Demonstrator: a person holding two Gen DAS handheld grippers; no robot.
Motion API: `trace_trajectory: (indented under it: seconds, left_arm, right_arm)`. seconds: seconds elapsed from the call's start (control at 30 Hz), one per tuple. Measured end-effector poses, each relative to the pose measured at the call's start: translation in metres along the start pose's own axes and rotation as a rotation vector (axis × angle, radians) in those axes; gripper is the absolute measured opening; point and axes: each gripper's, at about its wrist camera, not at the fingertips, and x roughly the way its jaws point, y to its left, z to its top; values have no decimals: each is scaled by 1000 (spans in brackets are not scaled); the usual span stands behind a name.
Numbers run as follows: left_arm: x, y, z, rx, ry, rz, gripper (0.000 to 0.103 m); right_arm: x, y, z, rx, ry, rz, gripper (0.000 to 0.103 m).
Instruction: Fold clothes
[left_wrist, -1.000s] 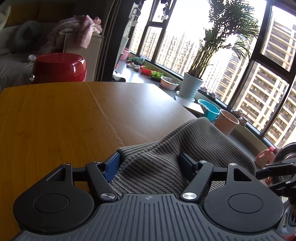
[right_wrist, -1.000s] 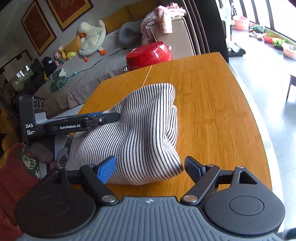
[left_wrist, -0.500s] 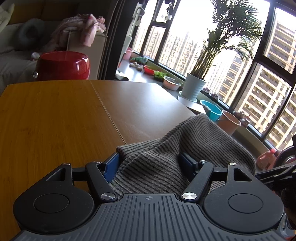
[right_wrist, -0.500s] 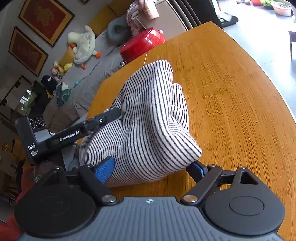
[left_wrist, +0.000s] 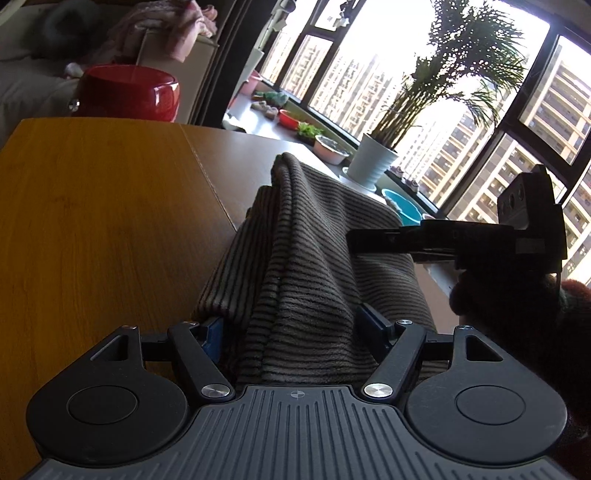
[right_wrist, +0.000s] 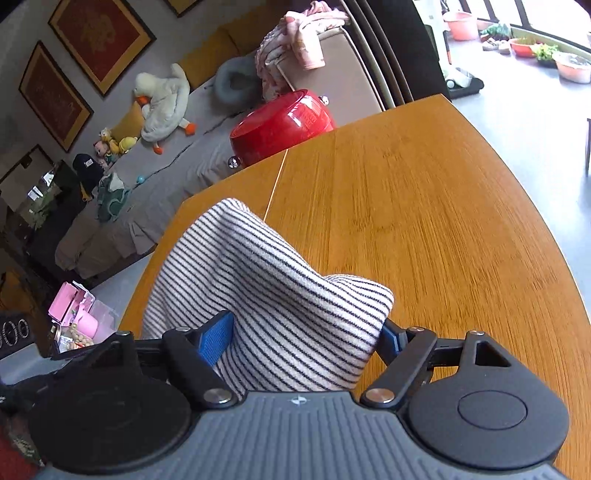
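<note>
While closing, R tool round garment.

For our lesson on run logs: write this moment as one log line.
left hand-held gripper: shut on striped garment | right hand-held gripper: closing on garment | table: garment bunched

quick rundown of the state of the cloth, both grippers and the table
striped garment: bunched up, lifted into a ridge, not folded flat
left gripper: shut on the garment
right gripper: jaws closing, garment between them
table: bare wood beyond the garment
red pot: behind the table's far edge, lid on
</note>
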Motion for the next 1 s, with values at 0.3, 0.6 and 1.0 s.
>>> trace_trajectory:
  seconds: [0.3, 0.6, 1.0]
  left_arm:
    - [1, -21, -14, 4, -2, -15, 81]
    - [8, -32, -11, -9, -5, -28, 82]
    - [-2, -38, -11, -15, -8, -42, 83]
  right_arm:
    - [22, 36, 24, -243, -35, -72, 83]
    - [-28, 45, 12, -327, -109, -93, 84]
    - [-11, 28, -6, -315, -32, -142, 94]
